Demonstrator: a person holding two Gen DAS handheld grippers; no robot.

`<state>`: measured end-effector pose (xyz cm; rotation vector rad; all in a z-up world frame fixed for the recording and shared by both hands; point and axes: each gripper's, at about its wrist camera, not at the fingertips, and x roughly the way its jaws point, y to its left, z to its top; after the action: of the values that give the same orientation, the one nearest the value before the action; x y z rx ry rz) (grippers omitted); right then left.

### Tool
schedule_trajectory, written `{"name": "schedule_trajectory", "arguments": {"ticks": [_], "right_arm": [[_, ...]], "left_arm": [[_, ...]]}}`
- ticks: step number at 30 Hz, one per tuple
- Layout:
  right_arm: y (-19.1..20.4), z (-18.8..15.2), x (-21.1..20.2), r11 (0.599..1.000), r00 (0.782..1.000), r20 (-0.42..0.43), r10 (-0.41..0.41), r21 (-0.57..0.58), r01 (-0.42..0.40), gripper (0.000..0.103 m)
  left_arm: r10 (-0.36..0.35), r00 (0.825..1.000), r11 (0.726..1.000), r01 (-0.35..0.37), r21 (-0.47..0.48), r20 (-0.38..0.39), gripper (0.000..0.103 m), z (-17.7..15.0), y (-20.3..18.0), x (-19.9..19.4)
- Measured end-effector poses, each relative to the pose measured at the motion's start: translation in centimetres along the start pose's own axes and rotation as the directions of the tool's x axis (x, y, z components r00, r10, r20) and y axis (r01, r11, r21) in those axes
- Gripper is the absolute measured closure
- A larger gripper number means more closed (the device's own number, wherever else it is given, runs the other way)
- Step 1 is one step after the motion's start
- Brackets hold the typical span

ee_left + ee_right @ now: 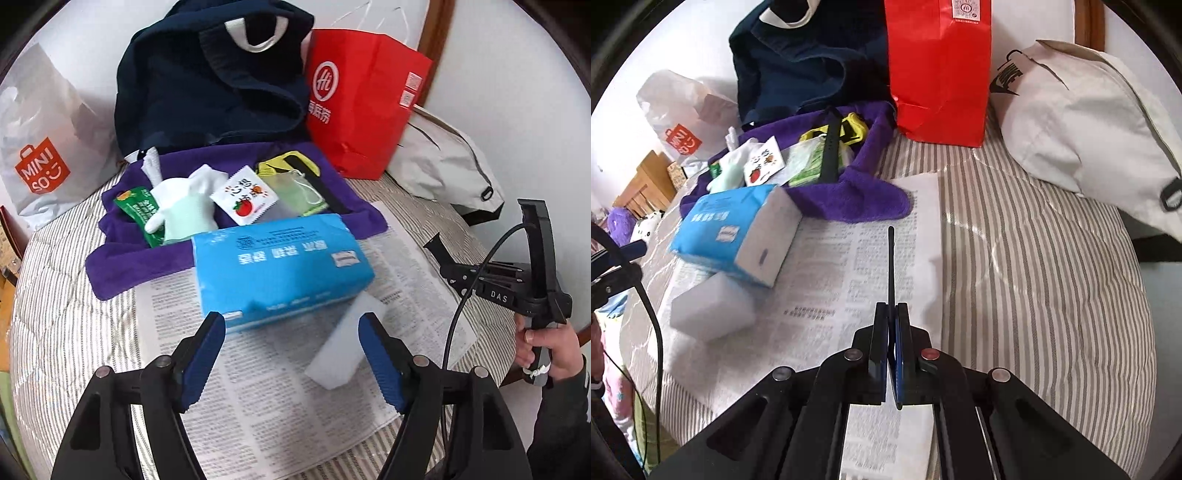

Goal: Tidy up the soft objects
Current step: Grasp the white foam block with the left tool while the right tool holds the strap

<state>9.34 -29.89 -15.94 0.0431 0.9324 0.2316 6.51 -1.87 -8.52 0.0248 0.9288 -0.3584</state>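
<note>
Left gripper (291, 354): spread wide, gripping nothing, poised just short of the blue tissue pack (282, 269) with the white sponge block (347, 347) near its right finger. Right gripper (892, 314): closed tight with no gap showing, nothing clamped, poised above the newspaper (849, 280) to the right of pack and sponge. Tissue pack resting partly on the purple towel (122, 266), sponge touching its near corner, both on the newspaper over the striped quilt (1034, 277).

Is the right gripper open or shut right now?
Shut. In the right wrist view the right gripper has its blue pads pressed together with no gap, over the newspaper.
</note>
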Motion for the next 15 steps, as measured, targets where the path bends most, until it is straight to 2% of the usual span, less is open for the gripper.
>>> {"name": "schedule_trajectory", "arguments": {"ticks": [6,9,15], "right_arm": [[0.2,-1.5,-1.0,1.000,1.000,0.001,0.006,0.002,-0.006,0.100],[0.2,-2.0,-1.6,1.000,1.000,0.006,0.009,0.007,-0.009,0.100],[0.0,-2.2,-2.5,1.000,1.000,0.020,0.011,0.020,-0.011,0.100]], "left_arm": [[-0.025,1.000,0.999,0.026,0.033,-0.010,0.029,-1.0,-1.4,0.4],[-0.059,0.998,0.997,0.061,0.047,-0.033,0.029,-1.5,-1.9,1.2],[-0.038,0.997,0.992,0.046,0.113,-0.070,0.029,-1.8,-3.1,3.4]]}}
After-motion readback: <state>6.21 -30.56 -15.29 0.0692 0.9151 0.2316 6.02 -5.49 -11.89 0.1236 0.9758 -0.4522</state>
